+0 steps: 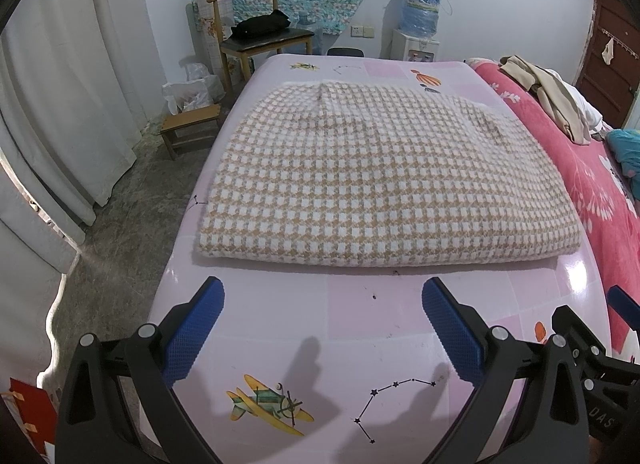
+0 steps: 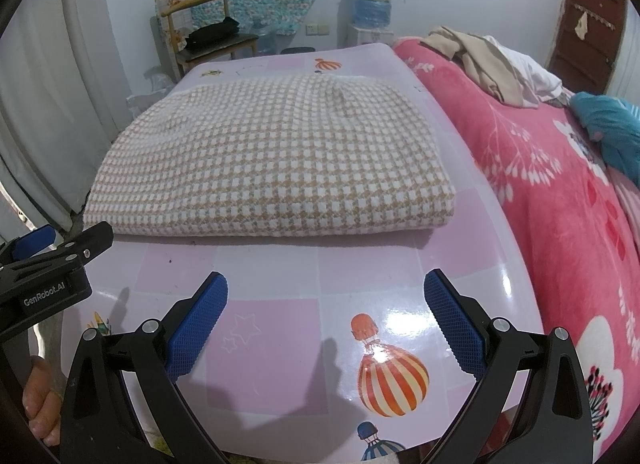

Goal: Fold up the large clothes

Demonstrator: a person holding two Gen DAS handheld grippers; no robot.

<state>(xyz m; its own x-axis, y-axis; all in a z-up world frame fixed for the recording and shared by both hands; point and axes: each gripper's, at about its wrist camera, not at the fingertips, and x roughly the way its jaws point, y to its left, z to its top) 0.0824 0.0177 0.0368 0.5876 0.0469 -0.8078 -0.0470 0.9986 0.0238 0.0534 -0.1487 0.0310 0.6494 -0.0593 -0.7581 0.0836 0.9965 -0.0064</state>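
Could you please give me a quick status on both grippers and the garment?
Left gripper open, empty. Right gripper open, empty. Checked garment folded flat on pink table, untouched. Nothing in the way.

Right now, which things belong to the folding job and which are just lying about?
Job:
checked garment, folded on the table
left gripper, open
right gripper, open

Lying about:
pink blanket
beige clothes
chair with black bag
stool
water dispenser
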